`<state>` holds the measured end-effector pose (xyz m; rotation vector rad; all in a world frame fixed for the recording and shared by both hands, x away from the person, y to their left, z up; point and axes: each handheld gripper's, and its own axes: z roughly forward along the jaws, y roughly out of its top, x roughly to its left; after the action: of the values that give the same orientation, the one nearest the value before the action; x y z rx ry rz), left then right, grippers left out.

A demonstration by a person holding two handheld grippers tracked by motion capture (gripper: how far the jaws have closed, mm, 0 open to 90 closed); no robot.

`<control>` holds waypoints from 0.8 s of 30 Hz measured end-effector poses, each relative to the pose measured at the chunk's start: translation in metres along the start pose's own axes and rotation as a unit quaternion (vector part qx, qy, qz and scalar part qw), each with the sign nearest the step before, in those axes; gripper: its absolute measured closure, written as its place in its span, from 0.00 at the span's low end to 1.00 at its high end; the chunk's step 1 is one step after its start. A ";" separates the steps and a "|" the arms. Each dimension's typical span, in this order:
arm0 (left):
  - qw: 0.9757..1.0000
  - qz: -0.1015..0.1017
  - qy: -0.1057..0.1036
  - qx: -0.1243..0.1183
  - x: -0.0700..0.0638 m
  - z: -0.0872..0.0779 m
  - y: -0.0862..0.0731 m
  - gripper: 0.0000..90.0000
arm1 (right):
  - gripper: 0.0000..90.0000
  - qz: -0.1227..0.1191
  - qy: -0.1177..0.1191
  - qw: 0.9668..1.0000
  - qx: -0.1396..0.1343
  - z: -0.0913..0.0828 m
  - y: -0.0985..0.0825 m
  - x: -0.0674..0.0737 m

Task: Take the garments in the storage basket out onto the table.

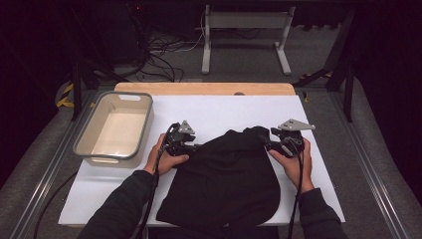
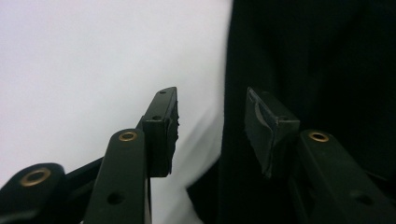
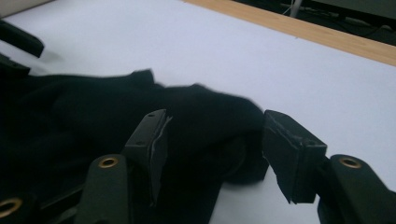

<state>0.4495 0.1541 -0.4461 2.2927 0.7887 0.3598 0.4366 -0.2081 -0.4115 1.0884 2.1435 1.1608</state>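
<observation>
A black garment lies bunched on the white table sheet, reaching from the middle to the front edge. My left gripper is low at the cloth's upper left edge, held in the person's left hand. In the left gripper view its jaws stand open, and the edge of the black garment runs up between them without being pinched. My right gripper sits at the cloth's upper right corner. In the right gripper view it is open, with a fold of the garment lying between and beyond the pads.
A grey plastic basin with nothing in it stands on the table's left side. A wooden strip marks the far edge. Beyond it, on the floor, are a white desk frame and loose cables.
</observation>
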 end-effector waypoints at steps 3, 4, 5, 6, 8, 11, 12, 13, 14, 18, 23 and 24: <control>1.000 -0.015 -0.008 -0.015 -0.005 -0.003 -0.011 0.61 | 0.48 -0.006 0.022 1.000 0.012 -0.006 -0.013 0.008; 1.000 -0.018 -0.015 -0.013 -0.006 -0.004 -0.014 0.61 | 0.48 -0.006 0.022 0.999 0.023 -0.006 -0.020 0.011; 1.000 -0.015 -0.013 -0.012 -0.007 -0.004 -0.016 0.59 | 0.48 -0.008 0.028 0.999 0.032 -0.005 -0.025 0.012; 0.999 -0.021 -0.017 -0.019 -0.008 -0.004 -0.020 0.60 | 0.48 -0.012 0.032 0.999 0.043 -0.003 -0.029 0.014; 0.999 -0.025 -0.022 -0.019 -0.008 -0.006 -0.022 0.62 | 0.48 -0.003 0.043 0.998 0.054 -0.002 -0.037 0.015; 0.999 -0.030 -0.034 -0.024 -0.006 -0.005 -0.023 0.62 | 0.49 -0.005 0.057 0.996 0.064 0.002 -0.044 0.018; 0.999 -0.026 -0.036 -0.022 -0.006 -0.005 -0.022 0.64 | 0.49 -0.007 0.058 0.996 0.069 0.003 -0.045 0.019; 0.999 -0.021 -0.042 -0.023 -0.006 -0.004 -0.022 0.68 | 0.51 -0.006 0.062 0.995 0.072 0.005 -0.046 0.020; 0.998 -0.019 -0.049 -0.024 -0.007 -0.004 -0.021 0.74 | 0.52 -0.014 0.061 0.995 0.081 0.006 -0.047 0.022; 0.999 -0.009 -0.047 -0.021 -0.010 -0.003 -0.018 0.87 | 0.60 -0.016 0.049 0.995 0.090 0.008 -0.047 0.023; 0.999 -0.003 -0.020 -0.025 -0.010 -0.009 -0.017 0.94 | 0.84 -0.019 0.042 0.995 0.090 0.004 -0.049 0.026; 1.000 -0.003 -0.014 -0.028 -0.010 -0.013 -0.018 0.94 | 0.91 -0.018 0.045 0.995 0.092 0.003 -0.049 0.026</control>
<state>0.4284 0.1650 -0.4493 2.2378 0.7626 0.3423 0.4033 -0.2012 -0.4556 1.0878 2.3677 1.0297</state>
